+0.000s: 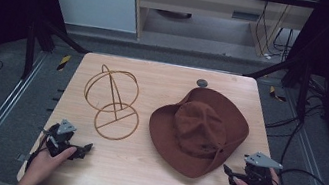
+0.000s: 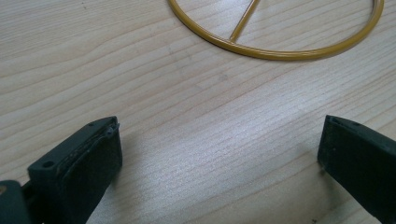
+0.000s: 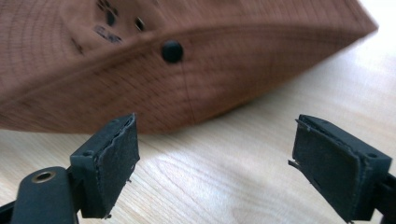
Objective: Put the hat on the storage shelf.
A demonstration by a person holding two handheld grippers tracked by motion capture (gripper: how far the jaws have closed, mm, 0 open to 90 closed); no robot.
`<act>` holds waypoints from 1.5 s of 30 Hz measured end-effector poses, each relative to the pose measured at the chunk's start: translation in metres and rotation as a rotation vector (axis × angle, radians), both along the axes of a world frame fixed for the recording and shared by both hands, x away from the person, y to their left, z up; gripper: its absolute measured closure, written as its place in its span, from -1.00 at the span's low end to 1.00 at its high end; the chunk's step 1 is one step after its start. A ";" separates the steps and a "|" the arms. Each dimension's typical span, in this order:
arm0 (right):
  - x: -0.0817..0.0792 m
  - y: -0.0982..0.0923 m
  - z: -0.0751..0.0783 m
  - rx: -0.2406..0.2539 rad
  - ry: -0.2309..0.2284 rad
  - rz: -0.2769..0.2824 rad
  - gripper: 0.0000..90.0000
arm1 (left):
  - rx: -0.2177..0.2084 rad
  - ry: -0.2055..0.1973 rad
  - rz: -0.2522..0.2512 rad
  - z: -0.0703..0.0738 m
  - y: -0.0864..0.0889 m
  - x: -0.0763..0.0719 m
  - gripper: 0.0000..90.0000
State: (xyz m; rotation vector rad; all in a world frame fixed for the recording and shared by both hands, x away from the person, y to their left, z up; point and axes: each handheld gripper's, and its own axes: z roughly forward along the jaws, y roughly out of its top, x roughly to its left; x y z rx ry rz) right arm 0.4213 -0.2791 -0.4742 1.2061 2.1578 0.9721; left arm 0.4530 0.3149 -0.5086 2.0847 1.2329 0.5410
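Note:
A brown wide-brimmed hat (image 1: pixel 199 129) lies crown up on the right half of the wooden table (image 1: pixel 139 169). Left of it stands a gold wire hat stand (image 1: pixel 112 101), a round base ring with an upright hoop. My left gripper (image 1: pixel 83 148) rests at the table's front left, open, jaws wide apart over bare wood, the stand's base ring (image 2: pixel 280 51) just ahead. At the front right my right gripper (image 1: pixel 226 170) is open too, its jaws close to the hat's brim (image 3: pixel 187 79) without touching it. A hand holds each gripper.
A small dark round disc (image 1: pixel 202 83) sits at the table's far edge, behind the hat. Bare wood lies between the two grippers along the front. Metal rails run along both sides of the table, and cables lie on the floor at the right.

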 end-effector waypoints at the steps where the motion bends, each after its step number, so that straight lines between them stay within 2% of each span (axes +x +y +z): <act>1: 0.001 0.003 0.005 -0.009 -0.002 0.013 -0.67 | -0.003 0.001 0.002 0.000 0.000 0.000 -1.00; 5: 0.006 0.015 0.035 -0.025 -0.003 0.056 -0.66 | 0.001 0.000 0.000 0.000 0.000 0.000 -1.00; 7: 0.011 0.022 0.051 -0.078 -0.017 0.086 -0.65 | 0.000 0.000 0.001 0.000 0.000 0.000 -1.00; 10: 0.018 0.032 0.073 -0.127 -0.018 0.123 -0.66 | 0.002 -0.001 0.000 0.000 0.000 0.000 -1.00; 14: 0.032 0.045 0.096 -0.172 0.000 0.153 -0.63 | -0.006 0.001 0.005 0.000 -0.001 0.000 -1.00; 17: 0.042 0.052 0.106 -0.181 0.024 0.173 -0.61 | -0.004 0.000 0.005 0.000 -0.001 0.000 -1.00; 21: 0.059 0.063 0.115 -0.219 0.082 0.217 -0.61 | -0.003 0.001 0.005 0.000 -0.001 0.000 -1.00; 24: 0.072 0.069 0.123 -0.222 0.111 0.234 -0.62 | -0.004 0.002 0.004 0.000 -0.001 0.000 -1.00; 25: 0.076 0.071 0.126 -0.226 0.136 0.242 -0.63 | -0.003 0.002 0.003 0.000 -0.001 0.000 -1.00; 27: 0.087 0.076 0.129 -0.237 0.187 0.255 -0.65 | -0.003 0.002 0.004 0.000 -0.001 0.000 -1.00; 31: 0.104 0.088 0.132 -0.234 0.214 0.283 -0.66 | -0.003 0.002 0.004 0.000 -0.001 0.000 -1.00; 33: 0.112 0.095 0.130 -0.251 0.234 0.290 -0.70 | -0.003 0.002 0.002 0.000 -0.001 0.000 -1.00; 35: 0.120 0.101 0.126 -0.243 0.261 0.296 -0.72 | -0.003 0.001 0.002 0.000 -0.001 0.000 -1.00; 41: 0.139 0.114 0.112 -0.274 0.287 0.307 -0.74 | -0.007 0.000 0.003 0.000 -0.001 -0.001 -1.00; 45: 0.146 0.120 0.105 -0.272 0.291 0.317 -0.78 | -0.006 0.000 0.002 0.000 -0.001 -0.001 -1.00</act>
